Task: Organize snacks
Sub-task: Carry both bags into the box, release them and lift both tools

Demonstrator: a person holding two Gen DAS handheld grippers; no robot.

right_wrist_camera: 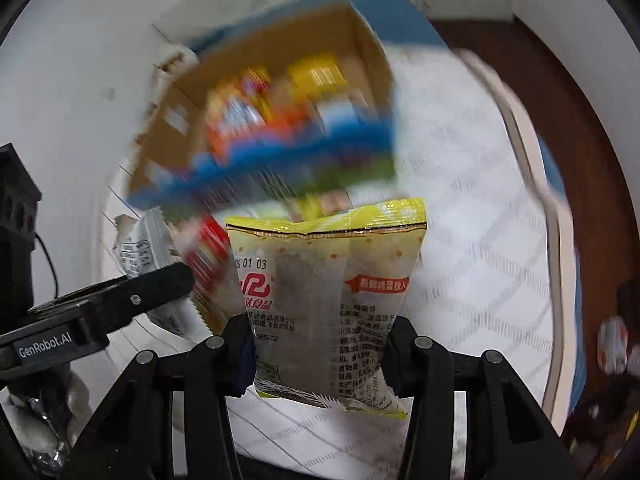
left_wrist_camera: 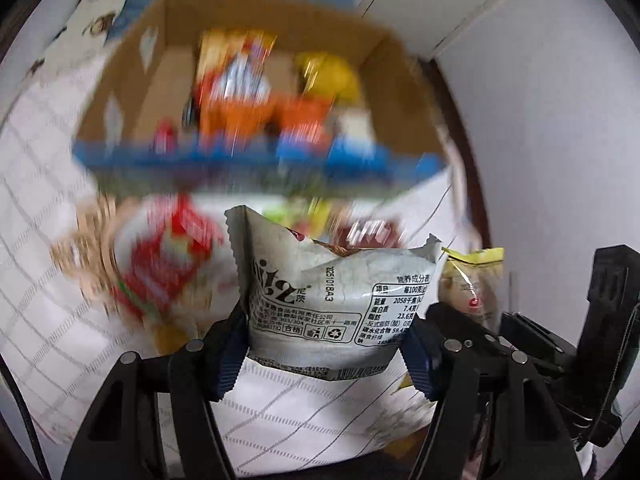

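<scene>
The cardboard box [left_wrist_camera: 256, 92] at the far side is smeared by motion blur; the packets inside it [left_wrist_camera: 240, 92] show only as orange, yellow and blue streaks, and no print on them can be read; the box's blue near edge [left_wrist_camera: 224, 160] is a smudge. Left of the white packet [left_wrist_camera: 320, 300], a red packet [left_wrist_camera: 168, 264] is too blurred to name; behind the white packet a dark red one [left_wrist_camera: 372, 234] is mostly hidden. The white packet's lower end is covered by the left gripper [left_wrist_camera: 326, 354]. In the right wrist view, the yellow packet [right_wrist_camera: 328, 300] hides whatever lies behind it; small things at the far right edge [right_wrist_camera: 612, 344] are blurred and cut off.
</scene>
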